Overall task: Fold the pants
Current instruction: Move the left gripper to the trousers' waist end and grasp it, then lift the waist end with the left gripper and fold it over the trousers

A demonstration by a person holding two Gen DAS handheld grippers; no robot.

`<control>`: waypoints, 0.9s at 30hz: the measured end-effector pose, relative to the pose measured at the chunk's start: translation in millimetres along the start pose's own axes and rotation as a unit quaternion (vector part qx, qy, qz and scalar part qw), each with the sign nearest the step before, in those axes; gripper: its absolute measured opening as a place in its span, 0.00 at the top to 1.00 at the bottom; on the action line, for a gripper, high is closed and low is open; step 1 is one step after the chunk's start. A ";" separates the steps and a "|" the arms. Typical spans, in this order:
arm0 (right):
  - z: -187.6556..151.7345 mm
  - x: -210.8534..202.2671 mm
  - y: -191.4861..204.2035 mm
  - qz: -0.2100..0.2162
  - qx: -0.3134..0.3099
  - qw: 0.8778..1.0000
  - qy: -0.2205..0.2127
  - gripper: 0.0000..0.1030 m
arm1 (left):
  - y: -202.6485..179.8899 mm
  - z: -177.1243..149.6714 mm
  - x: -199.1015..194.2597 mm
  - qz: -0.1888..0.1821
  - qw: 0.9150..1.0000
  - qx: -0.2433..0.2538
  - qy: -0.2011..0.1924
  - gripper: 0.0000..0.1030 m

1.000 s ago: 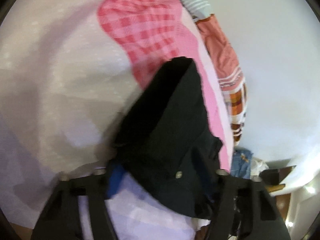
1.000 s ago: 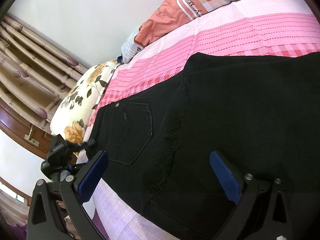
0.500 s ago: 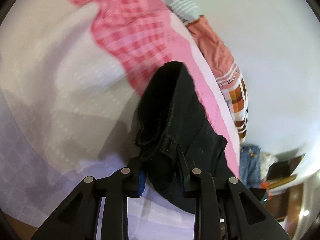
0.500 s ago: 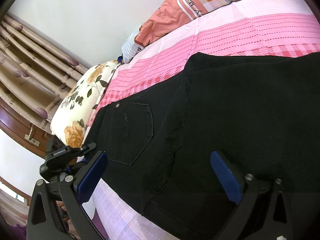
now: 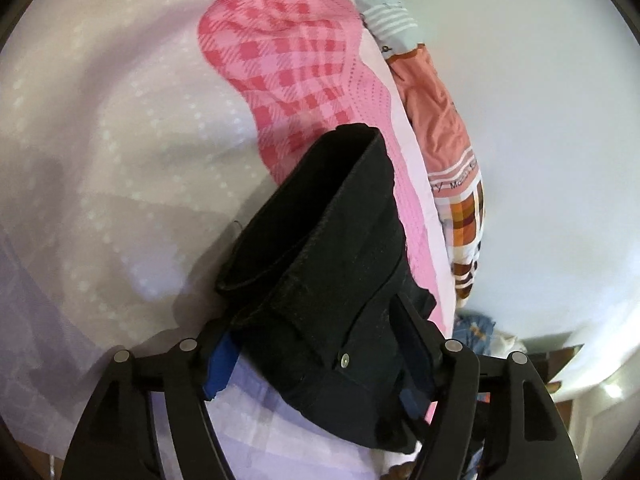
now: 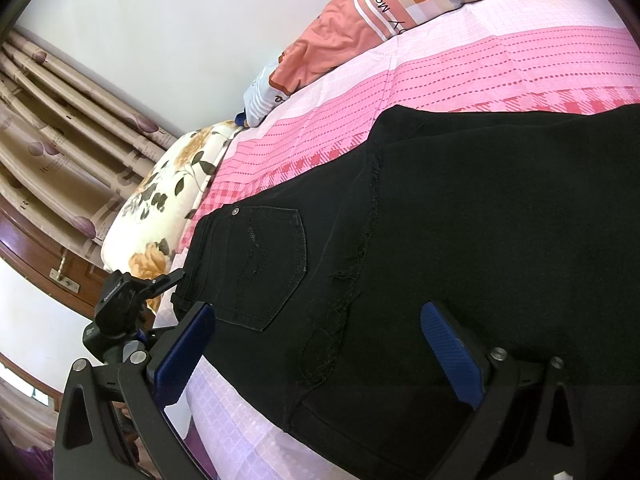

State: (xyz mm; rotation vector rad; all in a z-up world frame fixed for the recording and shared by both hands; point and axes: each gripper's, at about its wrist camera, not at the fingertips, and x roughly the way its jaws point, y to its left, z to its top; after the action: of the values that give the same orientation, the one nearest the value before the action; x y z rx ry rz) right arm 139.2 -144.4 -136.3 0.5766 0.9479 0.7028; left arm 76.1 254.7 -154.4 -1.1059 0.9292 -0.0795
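Low in the left wrist frame, my left gripper (image 5: 320, 356) jaws are opening around the waistband of the black pants (image 5: 324, 264) on the bed (image 5: 120, 140), while my right gripper (image 6: 320, 356) hangs wide apart above them, so I fear the fold slumps loose.

pants (image 6: 460, 240) on bed (image 6: 500, 64) | pillow (image 6: 168, 196) beside waistband | blanket (image 6: 400, 8) behind
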 end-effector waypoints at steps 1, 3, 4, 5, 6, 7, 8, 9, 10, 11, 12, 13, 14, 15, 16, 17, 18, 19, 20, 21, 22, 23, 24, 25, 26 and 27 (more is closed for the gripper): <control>0.1 0.0 -0.1 0.000 0.000 1.000 0.000 0.01 | -1.4 -1.1 -0.3 0.017 1.000 0.008 -0.004 0.52; -0.2 0.0 -0.3 0.000 0.000 1.000 0.000 0.01 | 2.5 -2.0 -0.6 0.036 0.999 0.014 -0.006 0.71; -0.1 -0.1 -0.4 0.000 0.000 1.000 0.000 0.01 | 5.2 -2.8 -2.5 0.032 0.999 0.009 -0.007 0.72; -0.2 0.0 -0.3 0.000 0.000 1.000 0.000 0.01 | 3.2 -3.4 -3.9 0.033 0.999 0.009 -0.009 0.73; -0.3 0.0 -0.4 0.000 0.000 1.000 0.000 0.01 | -2.1 -4.4 -5.5 0.037 0.999 0.021 -0.013 0.73; 0.0 -0.1 -0.6 0.000 0.000 1.000 0.000 0.01 | -6.7 -5.5 -6.8 0.039 0.999 0.034 -0.016 0.73; 0.0 -0.2 -0.7 0.001 0.001 1.000 0.000 0.01 | -10.7 -6.4 -8.7 0.039 0.998 0.045 -0.019 0.73; -0.4 -0.1 -0.5 0.000 0.001 1.000 0.000 0.01 | -12.5 -6.2 -10.1 0.036 0.998 0.048 -0.020 0.73; 0.1 -0.6 -0.8 0.001 0.002 1.000 0.001 0.01 | -12.5 -5.6 -11.5 0.030 0.998 0.046 -0.021 0.73; 0.0 -1.0 -0.9 0.000 0.005 1.000 0.002 0.01 | -12.2 -5.2 -12.3 0.026 0.998 0.043 -0.022 0.74; 0.4 -4.2 -2.8 0.000 0.018 1.000 0.000 0.02 | -12.6 -5.5 -13.1 0.026 0.999 0.041 -0.022 0.74; 1.2 -11.2 -6.4 -0.005 0.035 0.999 -0.013 0.02 | -13.9 -6.2 -14.0 0.027 0.998 0.044 -0.024 0.74; 3.0 -22.5 -10.2 -0.003 0.047 0.998 -0.036 0.02 | -15.6 -6.8 -15.0 0.026 0.998 0.047 -0.026 0.74; 5.1 -30.0 -11.7 -0.002 0.051 0.997 -0.049 0.02 | -17.6 -7.6 -16.7 0.024 0.998 0.049 -0.028 0.74; 7.9 -42.7 -13.8 -0.004 0.055 0.996 -0.067 0.04 | -19.5 -7.8 -18.2 0.022 0.998 0.050 -0.030 0.74; 9.7 -51.8 -15.2 -0.006 0.057 0.995 -0.076 0.04 | -21.3 -8.2 -19.3 0.021 0.998 0.051 -0.032 0.74; 11.1 -65.8 -18.1 -0.008 0.065 0.994 -0.085 0.04 | -23.1 -8.3 -20.2 0.020 0.998 0.051 -0.033 0.74; 10.5 -74.3 -21.2 -0.007 0.075 0.993 -0.090 0.04 | -23.8 -9.0 -21.2 0.019 0.998 0.051 -0.035 0.74; 7.5 -84.4 -26.6 -0.005 0.091 0.991 -0.095 0.04 | -25.1 -9.8 -22.1 0.019 0.998 0.051 -0.036 0.74; 4.6 -89.8 -30.3 -0.004 0.103 0.990 -0.096 0.04 | -26.4 -10.5 -22.2 0.019 0.998 0.051 -0.037 0.74; -0.9 -96.7 -36.6 -0.001 0.122 0.988 -0.094 0.04 | -27.5 -10.9 -22.5 0.019 0.998 0.050 -0.038 0.74; -8.0 -102.6 -45.1 -0.001 0.145 0.985 -0.089 0.04 | -28.8 -11.3 -23.0 0.018 0.998 0.049 -0.039 0.74; -13.3 -106.5 -52.8 -0.003 0.163 0.983 -0.086 0.04 | -31.2 -12.0 -24.0 0.018 0.998 0.052 -0.041 0.74; -18.0 -110.6 -59.7 -0.005 0.178 0.980 -0.085 0.04 | -34.4 -12.9 -25.2 0.019 0.997 0.057 -0.043 0.74; -23.1 -115.9 -68.1 -0.008 0.196 0.977 -0.089 0.04 | -38.4 -13.9 -26.7 0.020 0.997 0.065 -0.046 0.74; -25.7 -119.1 -72.6 -0.014 0.202 0.975 -0.088 0.04 | -45.5 -15.7 -28.6 0.023 0.995 0.078 -0.051 0.74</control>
State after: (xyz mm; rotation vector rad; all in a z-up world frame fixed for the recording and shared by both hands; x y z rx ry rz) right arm 89.8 -277.3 -137.8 0.9660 0.9361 0.4238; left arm 64.4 235.0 -103.3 -0.9357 0.8429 -0.0566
